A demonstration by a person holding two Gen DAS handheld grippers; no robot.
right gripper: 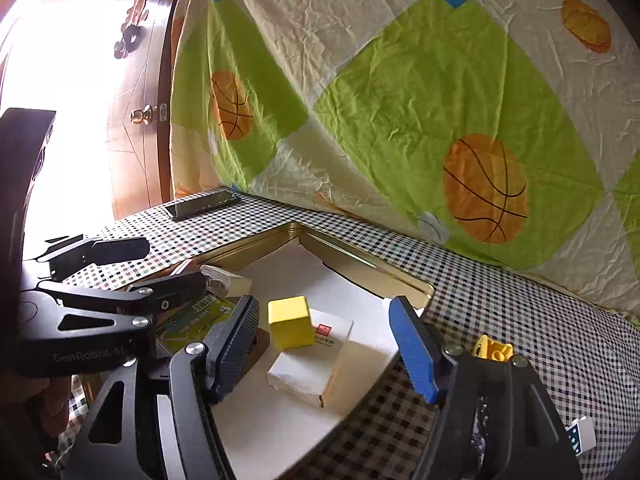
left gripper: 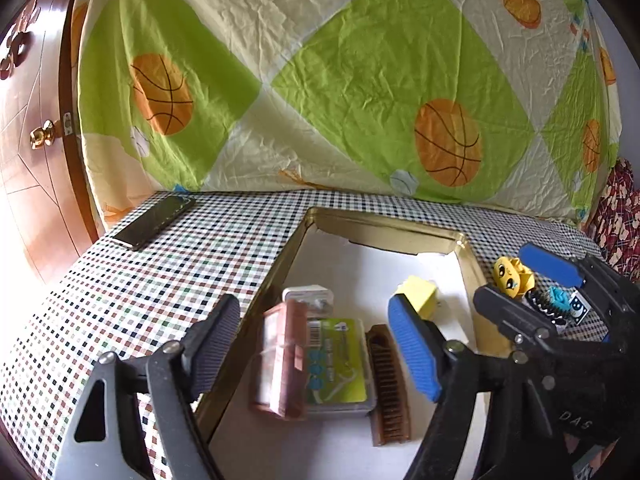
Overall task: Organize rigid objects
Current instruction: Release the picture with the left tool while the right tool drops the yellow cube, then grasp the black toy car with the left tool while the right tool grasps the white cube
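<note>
Both grippers are held with jaws apart and nothing clamped: the left gripper [left gripper: 316, 344] hangs over the tin tray [left gripper: 276, 276], the right gripper [right gripper: 324, 344] over its near corner. A yellow cube [right gripper: 289, 322] is seen resting on a white box [right gripper: 310, 364] inside the tray, between the right jaws but untouched, apparently just set there. A brown case [left gripper: 280, 364], green packet [left gripper: 340, 364], comb [left gripper: 389, 384] and white plug [left gripper: 308, 298] are packed side by side, probably to save room. A yellow toy [left gripper: 510, 276] is left outside on the checked surface [left gripper: 160, 264].
</note>
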